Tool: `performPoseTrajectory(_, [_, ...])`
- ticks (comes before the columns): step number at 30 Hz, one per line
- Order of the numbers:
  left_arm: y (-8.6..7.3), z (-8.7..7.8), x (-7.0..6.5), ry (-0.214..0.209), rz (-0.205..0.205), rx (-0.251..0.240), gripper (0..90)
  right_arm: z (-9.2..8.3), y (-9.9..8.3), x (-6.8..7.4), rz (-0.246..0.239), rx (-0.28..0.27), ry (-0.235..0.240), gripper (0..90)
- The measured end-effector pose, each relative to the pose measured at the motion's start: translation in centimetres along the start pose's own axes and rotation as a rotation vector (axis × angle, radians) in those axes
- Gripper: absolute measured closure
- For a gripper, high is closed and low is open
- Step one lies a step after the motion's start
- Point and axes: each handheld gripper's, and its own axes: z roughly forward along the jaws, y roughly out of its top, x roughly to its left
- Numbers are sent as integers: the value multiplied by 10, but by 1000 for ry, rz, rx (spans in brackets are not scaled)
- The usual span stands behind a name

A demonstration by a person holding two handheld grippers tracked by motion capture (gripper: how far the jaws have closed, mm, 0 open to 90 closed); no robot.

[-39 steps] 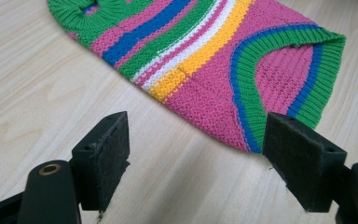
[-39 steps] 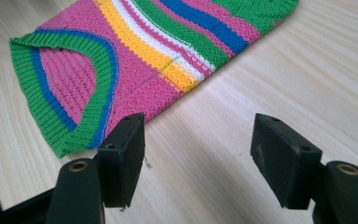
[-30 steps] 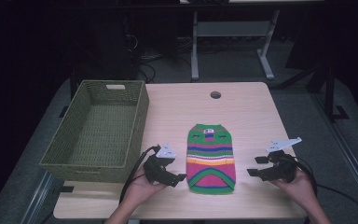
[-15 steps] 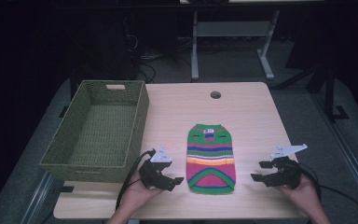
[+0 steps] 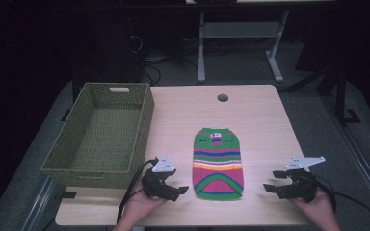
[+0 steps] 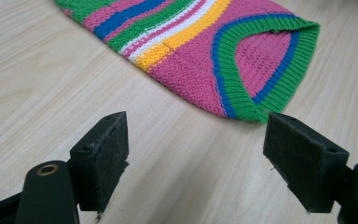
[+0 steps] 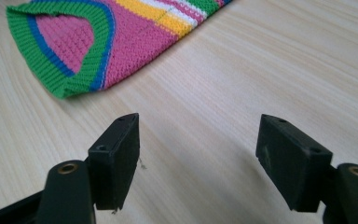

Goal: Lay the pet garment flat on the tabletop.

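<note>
Since a second ago the right hand-held gripper [image 5: 277,182] has drifted outward and toward the near edge of the counter [image 5: 260,120], away from the striped knitted sweater [image 5: 218,163], and its jaws have just been opening a little further with nothing between them. The left hand-held gripper [image 5: 178,188] sits much where it was, just off the sweater's near left corner.

Both hand-held grippers are released. In the left gripper view the two black pads stand wide apart over bare wood, with the sweater's green and blue ribbed hem [image 6: 242,100] lying just beyond them and touching neither. In the right gripper view the pads are likewise spread over bare counter, the hem [image 7: 70,84] farther off toward the upper left.

The sweater lies flat on the counter between the two grippers, its collar end pointing away from the person and its wide hem toward the near edge. It is pink, green, blue, yellow and white in bands. A woven green basket [image 5: 139,125] stands on the counter's left side, well apart from the sweater. A round hole [image 5: 222,98] shows in the counter near its far edge.
</note>
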Motion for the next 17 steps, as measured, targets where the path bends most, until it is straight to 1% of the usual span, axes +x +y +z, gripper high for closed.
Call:
performPoseTrajectory(1, [0,0,-1,-1,-6,-9,212,-1,-2,0,-15,-3,-8,292])
performPoseTrajectory(5, [-2,-3,-3,8,6,-8,211,-4,-6,3,-13,-13,-15,290])
performPoseTrajectory(7, [-3,-3,-3,3,-2,-14,207,-5,-8,4,-14,-16,-15,287])
performPoseTrajectory(9, [-5,-3,-4,8,5,-15,207,-7,-11,5,-23,-22,-21,282])
performPoseTrajectory(11, [-7,-4,-7,7,2,-15,204,-9,-14,7,-13,-35,-27,276])
performPoseTrajectory(13, [-9,-3,-10,8,12,-15,204,-11,-17,8,-9,-51,-31,273])
performPoseTrajectory(14, [-9,-3,-11,8,26,-8,204,-12,-18,9,-15,-49,-40,273])
performPoseTrajectory(15, [-9,-2,-12,10,30,-6,204,-13,-19,10,-14,-49,-51,270])
performPoseTrajectory(17, [-9,-2,-14,6,38,-7,204,-13,-21,10,-19,-59,-58,270])
